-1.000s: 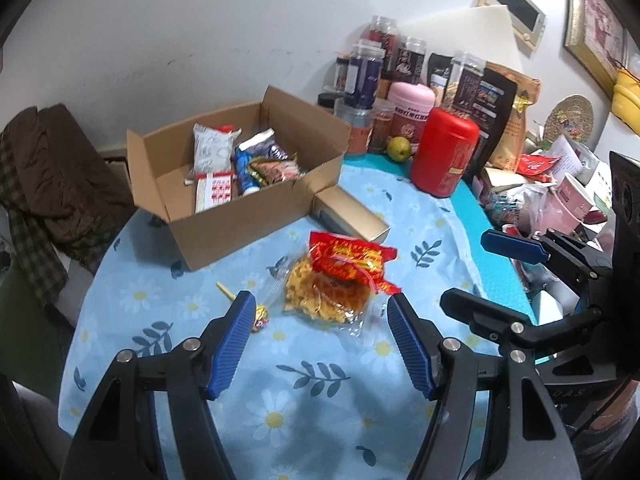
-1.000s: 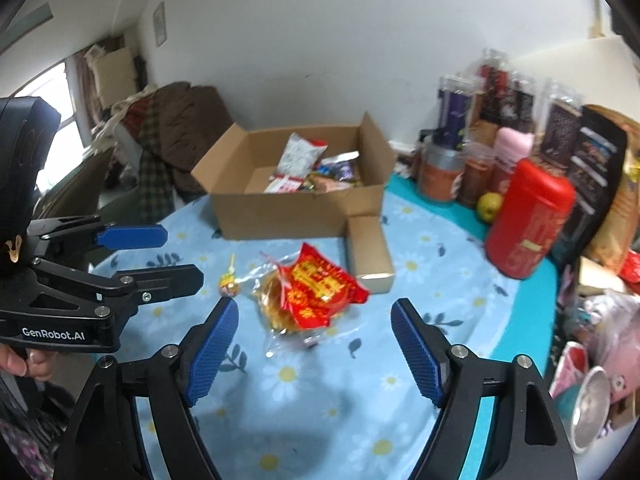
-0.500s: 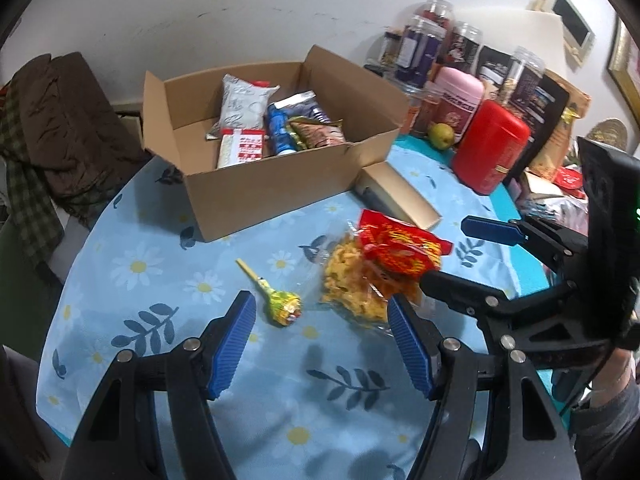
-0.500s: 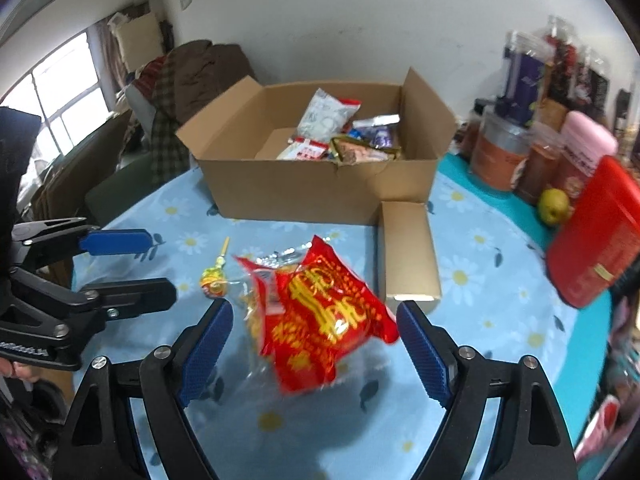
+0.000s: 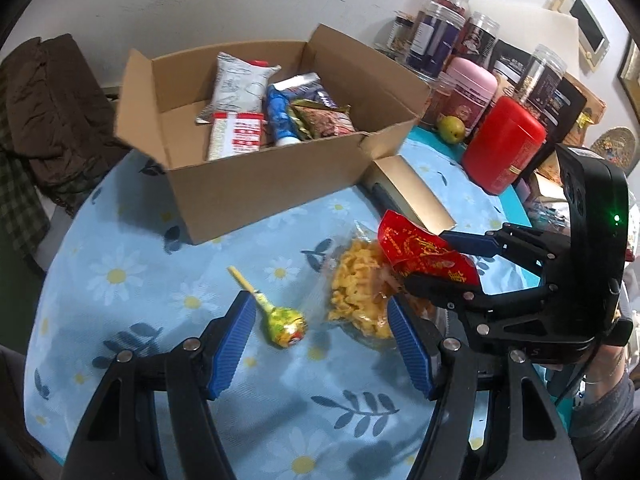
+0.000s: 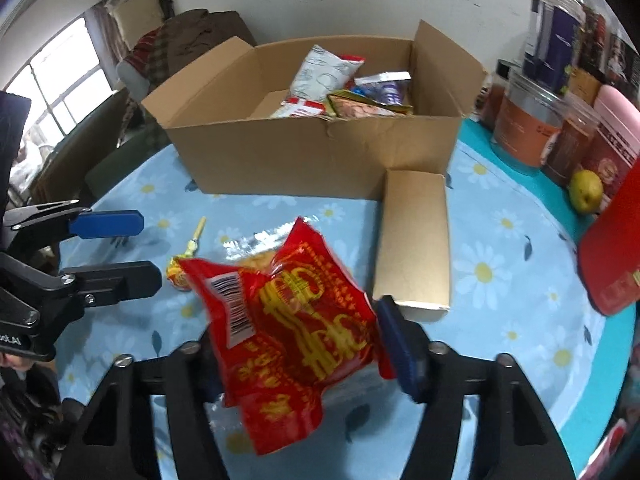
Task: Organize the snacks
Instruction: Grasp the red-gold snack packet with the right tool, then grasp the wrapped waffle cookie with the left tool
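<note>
A red and clear snack bag (image 6: 296, 320) of yellow crisps lies on the flowered tablecloth, also in the left wrist view (image 5: 384, 276). My right gripper (image 6: 300, 344) has closed in around the bag, one finger on each side, gripping it. My left gripper (image 5: 320, 344) is open and empty just above a yellow-green lollipop (image 5: 280, 320), which lies between its fingers. The open cardboard box (image 5: 272, 184) with several snack packs inside stands behind them.
A small gold carton (image 6: 414, 240) lies beside the box's right corner. Jars, a pink tin, a red canister (image 5: 500, 152) and a pear (image 5: 450, 130) crowd the right back edge. A chair with clothes (image 5: 44, 120) stands left of the table.
Both grippers moved forward and down toward the table. The right gripper narrowed from wide open onto the snack bag. The left gripper came over the lollipop.
</note>
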A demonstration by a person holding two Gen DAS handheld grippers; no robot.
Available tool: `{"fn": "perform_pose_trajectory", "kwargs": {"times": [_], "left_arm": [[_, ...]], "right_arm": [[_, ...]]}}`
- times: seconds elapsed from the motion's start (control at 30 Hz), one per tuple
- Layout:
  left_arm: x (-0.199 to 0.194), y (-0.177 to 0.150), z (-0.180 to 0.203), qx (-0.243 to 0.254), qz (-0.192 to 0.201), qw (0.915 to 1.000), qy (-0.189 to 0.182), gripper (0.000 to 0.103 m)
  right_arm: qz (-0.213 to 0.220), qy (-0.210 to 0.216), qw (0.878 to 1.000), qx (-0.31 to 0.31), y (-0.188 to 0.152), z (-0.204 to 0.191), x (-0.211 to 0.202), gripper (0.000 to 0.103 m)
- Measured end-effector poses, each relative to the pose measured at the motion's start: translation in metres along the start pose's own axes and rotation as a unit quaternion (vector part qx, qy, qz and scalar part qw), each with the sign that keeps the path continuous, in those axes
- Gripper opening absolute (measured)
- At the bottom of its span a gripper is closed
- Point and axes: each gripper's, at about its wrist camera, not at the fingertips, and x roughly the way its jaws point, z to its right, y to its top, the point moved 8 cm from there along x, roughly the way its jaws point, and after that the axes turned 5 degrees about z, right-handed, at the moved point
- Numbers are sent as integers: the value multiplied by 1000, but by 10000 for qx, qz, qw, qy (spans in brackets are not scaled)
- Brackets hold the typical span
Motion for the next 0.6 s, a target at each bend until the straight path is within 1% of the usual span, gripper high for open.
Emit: {"fn": "perform_pose_trajectory", "kwargs": {"times": [0.17, 0.27, 0.47, 0.6], "left_arm": [[7, 3, 17, 186, -87, 9994, -263, 68], [12, 3, 27, 312, -128, 9989, -328, 68], [25, -2, 45, 535, -331, 9971, -422, 68], [39, -1, 55, 685, -402, 9966, -234, 68]], "right_arm": [[-38, 32, 9995, 301, -9, 12, -9, 59], [-43, 3, 9987, 510, -18, 19, -19, 58], [-82, -514, 9955, 798, -46, 40, -41, 58], [7, -772, 9924, 955, -57, 50, -55, 59]]}}
